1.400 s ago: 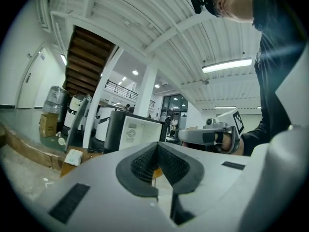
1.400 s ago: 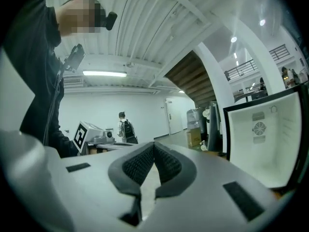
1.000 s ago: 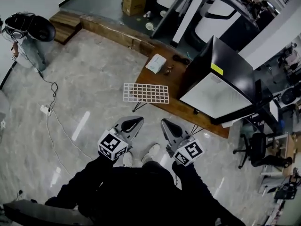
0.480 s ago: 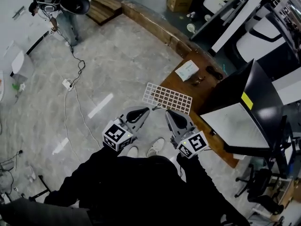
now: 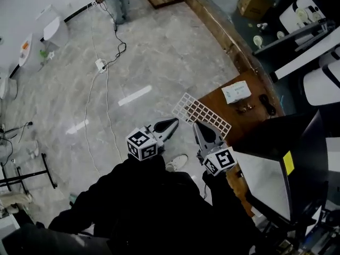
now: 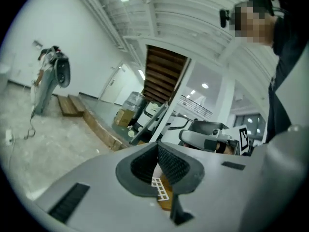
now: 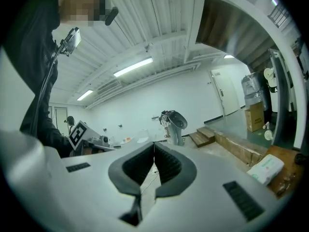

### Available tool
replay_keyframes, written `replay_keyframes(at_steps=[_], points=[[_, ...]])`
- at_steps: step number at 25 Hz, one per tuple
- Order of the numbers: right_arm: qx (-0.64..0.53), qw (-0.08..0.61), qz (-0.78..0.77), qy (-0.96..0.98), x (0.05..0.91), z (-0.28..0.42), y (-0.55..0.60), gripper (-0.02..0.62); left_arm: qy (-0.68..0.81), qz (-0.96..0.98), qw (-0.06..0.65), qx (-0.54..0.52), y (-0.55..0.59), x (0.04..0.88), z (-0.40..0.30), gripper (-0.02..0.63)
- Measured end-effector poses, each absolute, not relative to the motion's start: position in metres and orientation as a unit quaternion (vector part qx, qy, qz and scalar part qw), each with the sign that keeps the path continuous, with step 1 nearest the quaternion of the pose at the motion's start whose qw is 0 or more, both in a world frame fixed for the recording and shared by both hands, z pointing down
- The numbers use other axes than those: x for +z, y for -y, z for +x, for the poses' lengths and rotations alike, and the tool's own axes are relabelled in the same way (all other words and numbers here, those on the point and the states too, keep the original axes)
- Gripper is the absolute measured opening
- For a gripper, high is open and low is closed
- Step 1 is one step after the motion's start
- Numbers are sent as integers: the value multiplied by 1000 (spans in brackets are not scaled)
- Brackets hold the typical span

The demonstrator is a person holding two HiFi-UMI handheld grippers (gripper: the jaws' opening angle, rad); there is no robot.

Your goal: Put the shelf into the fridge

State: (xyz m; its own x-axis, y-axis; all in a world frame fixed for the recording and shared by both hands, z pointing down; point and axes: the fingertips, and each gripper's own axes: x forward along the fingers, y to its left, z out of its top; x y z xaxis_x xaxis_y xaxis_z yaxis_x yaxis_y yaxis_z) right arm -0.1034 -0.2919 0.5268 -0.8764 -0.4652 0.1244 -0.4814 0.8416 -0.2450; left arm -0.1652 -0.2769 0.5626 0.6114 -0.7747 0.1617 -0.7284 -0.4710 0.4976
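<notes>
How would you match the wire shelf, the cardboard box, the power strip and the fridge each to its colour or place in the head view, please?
Things:
1. wire shelf
2. cardboard box
3. power strip
4. fridge

Descriptions:
A. black outside, pale inside
B. white, on the grey floor with a cable running from it
C. brown, near the upper right corner of the view
D. white grid, lying on the corner of the wooden table

Pairs: 1-D; 2-C; 3-B; 4-A
</notes>
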Motion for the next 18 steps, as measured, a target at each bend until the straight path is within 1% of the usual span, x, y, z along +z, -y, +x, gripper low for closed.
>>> replay_keyframes(at_steps=[3, 6, 9, 12, 15, 18], points=[[148, 33, 249, 956, 542, -105, 316, 8, 446, 813, 363, -91, 290, 613, -174, 6], [159, 44, 255, 953, 558, -107, 336, 8, 447, 775, 432, -114, 297, 669, -180, 19], [168, 55, 269, 947, 571, -102, 355, 8, 444, 736, 494, -130, 302, 726, -184, 53], [178, 61, 282, 941, 587, -96, 371, 8, 433, 714, 535, -132, 306, 773, -180, 71], [194, 72, 291, 934, 608, -92, 379, 8, 431, 678, 572, -165, 313, 812, -181, 139], [211, 83, 300, 927, 625, -83, 378, 6, 442, 630, 603, -208, 318, 845, -184, 171]])
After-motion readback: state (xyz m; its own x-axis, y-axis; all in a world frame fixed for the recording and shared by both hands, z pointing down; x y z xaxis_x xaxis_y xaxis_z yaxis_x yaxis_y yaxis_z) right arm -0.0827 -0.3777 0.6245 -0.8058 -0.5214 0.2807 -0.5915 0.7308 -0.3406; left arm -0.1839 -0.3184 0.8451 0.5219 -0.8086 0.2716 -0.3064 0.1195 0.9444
